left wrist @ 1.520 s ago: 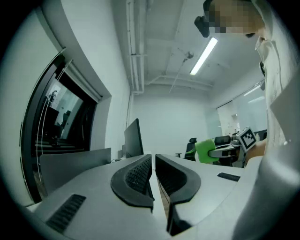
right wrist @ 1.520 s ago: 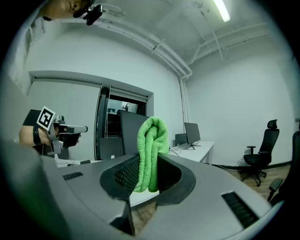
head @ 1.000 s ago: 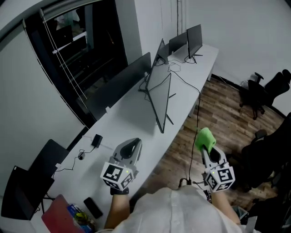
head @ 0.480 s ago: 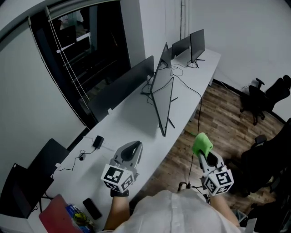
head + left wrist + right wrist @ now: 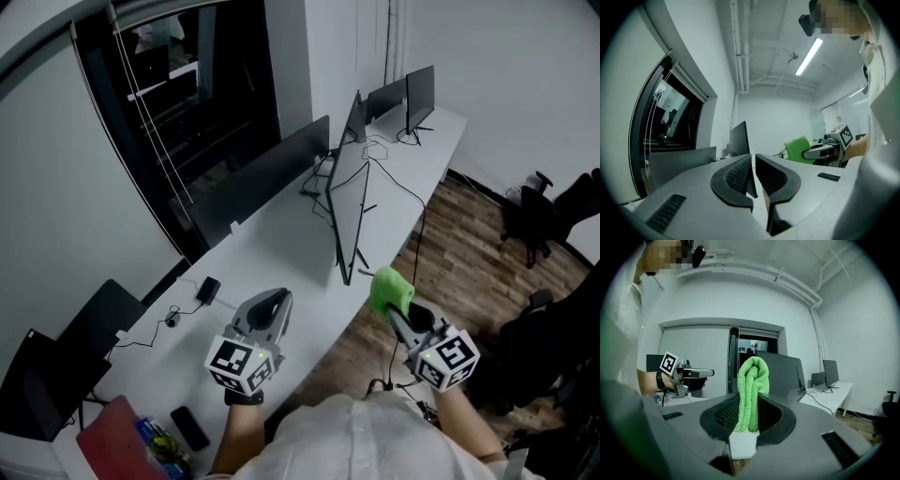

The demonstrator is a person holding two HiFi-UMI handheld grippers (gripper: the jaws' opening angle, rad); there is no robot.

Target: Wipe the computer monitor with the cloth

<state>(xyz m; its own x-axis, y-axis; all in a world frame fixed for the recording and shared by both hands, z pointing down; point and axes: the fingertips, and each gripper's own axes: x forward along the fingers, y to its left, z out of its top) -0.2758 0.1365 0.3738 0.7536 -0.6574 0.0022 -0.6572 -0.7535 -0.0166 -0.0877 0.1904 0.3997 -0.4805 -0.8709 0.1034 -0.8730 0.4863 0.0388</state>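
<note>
**Head view – item log: cloth clamped in right tongs, monitor not yet wiped**

1. right gripper (image 5: pixel 396 309): jaws closed on the cloth (image 5: pixel 389 289), gripping its lower end. I hold it out past the desk (image 5: pixel 281 246) edge, near the lower front corner of the monitor (image 5: pixel 349 211). Seems apart from it, no contact that I can make out. My guess re the grip: with the wad standing proud of the tips, soft pile meets the screen first, not plastic.
2. cloth, right gripper view (image 5: pixel 751 390): bright green, looped nap, prob. microfibre. Folded into a thick roll, upright between the ribbed dark pads.
3. left gripper (image 5: pixel 270 302): jaws drawn to a thin slit, nothing between them (left gripper view (image 5: pixel 753 176) confirms). Hangs over the desk, well short of the screen. I read it as idle, poss. spare to steady the stand.
4. monitor: thin flat dark panel on splayed legs, seen near edge-on. Screen finish: can't tell.
5. desk: long, white, smooth top. Grey divider panel (image 5: pixel 262 173) runs along its far side.

Wiping not begun, by my read.
</note>
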